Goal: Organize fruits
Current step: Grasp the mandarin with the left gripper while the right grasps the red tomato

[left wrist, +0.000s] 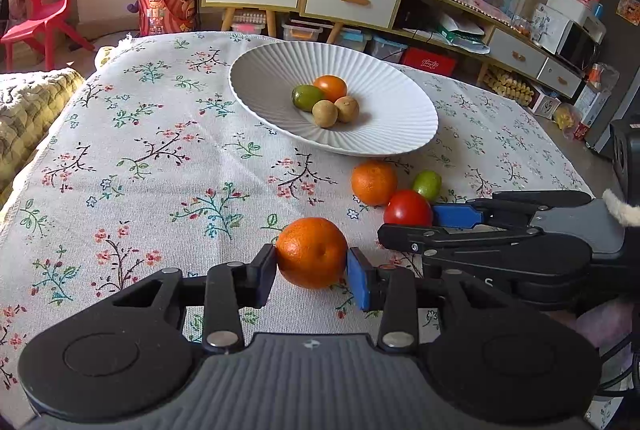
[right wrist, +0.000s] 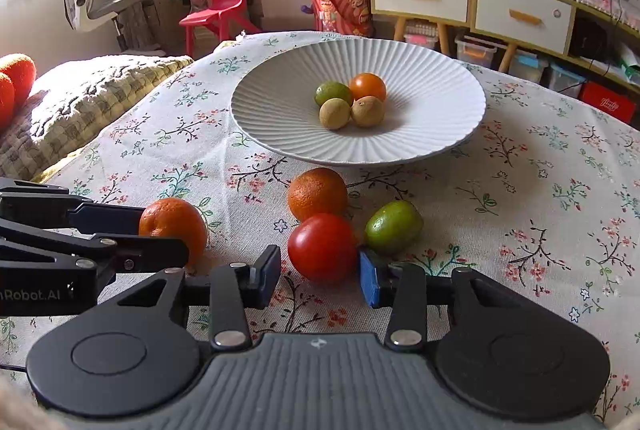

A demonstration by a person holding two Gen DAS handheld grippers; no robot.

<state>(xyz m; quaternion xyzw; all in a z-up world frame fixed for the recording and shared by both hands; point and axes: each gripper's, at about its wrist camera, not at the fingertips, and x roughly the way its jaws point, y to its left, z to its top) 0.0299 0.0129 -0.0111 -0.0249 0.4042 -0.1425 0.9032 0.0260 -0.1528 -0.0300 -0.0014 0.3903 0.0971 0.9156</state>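
On the floral-clothed table (left wrist: 160, 158), our left claw (left wrist: 311, 266) clamps an orange (left wrist: 311, 252); our right claw (right wrist: 320, 272) brackets the red tomato (right wrist: 322, 246), one pad apart. We squeeze gently, then lift toward the white plate (right wrist: 440, 98).

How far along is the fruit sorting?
About halfway. Four small fruits already sit in the white plate. The left gripper clamps an orange; the right gripper brackets a red tomato. Another orange and a green fruit wait on the cloth.
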